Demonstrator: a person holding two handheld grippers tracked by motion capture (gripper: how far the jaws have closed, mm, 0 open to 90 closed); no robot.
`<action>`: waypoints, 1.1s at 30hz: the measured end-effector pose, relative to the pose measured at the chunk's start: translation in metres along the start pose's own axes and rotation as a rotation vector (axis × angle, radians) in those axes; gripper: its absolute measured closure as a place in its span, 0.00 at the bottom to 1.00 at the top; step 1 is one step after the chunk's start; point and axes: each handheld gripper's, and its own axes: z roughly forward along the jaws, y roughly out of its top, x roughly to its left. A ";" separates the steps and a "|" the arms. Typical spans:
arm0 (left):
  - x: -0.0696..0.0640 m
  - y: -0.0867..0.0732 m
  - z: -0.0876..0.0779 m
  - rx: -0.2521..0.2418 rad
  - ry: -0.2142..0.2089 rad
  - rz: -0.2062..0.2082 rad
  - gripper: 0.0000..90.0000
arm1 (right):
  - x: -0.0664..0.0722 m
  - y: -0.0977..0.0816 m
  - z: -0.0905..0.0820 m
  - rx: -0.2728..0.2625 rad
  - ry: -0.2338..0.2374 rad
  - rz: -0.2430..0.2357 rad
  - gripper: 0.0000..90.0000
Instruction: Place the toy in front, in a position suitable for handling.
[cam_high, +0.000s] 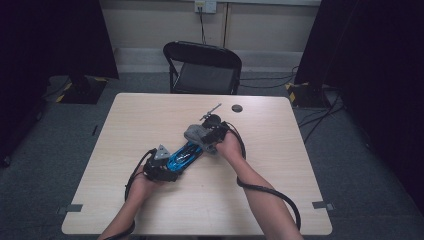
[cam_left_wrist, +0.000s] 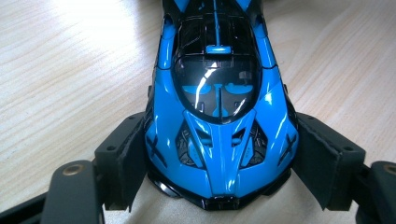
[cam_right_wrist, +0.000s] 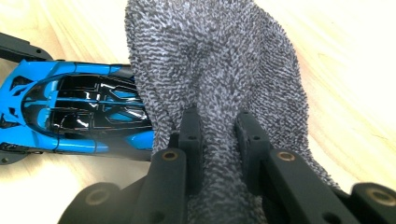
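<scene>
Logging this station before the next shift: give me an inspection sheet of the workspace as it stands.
Surface: light wood table, bare around the work.
Job's things: blue toy car on the table; grey cloth draped over one end of it.
Clutter: small dark round thing near the far edge.
Grippers: left gripper clamps the car's nose; right gripper pinches the cloth.
Cables: black cable trails along the right forearm.
Surroundings: black folding chair, wall socket, floor cables.
</scene>
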 end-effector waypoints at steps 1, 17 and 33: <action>0.000 0.000 0.000 0.000 0.000 0.000 0.27 | -0.001 0.000 0.000 0.000 -0.001 0.002 0.84; 0.000 0.000 0.000 0.000 0.001 -0.001 0.27 | -0.021 -0.015 -0.005 0.021 -0.058 0.037 0.84; 0.000 0.000 0.000 0.000 0.001 -0.001 0.27 | -0.029 -0.022 -0.035 -0.043 -0.057 0.050 0.84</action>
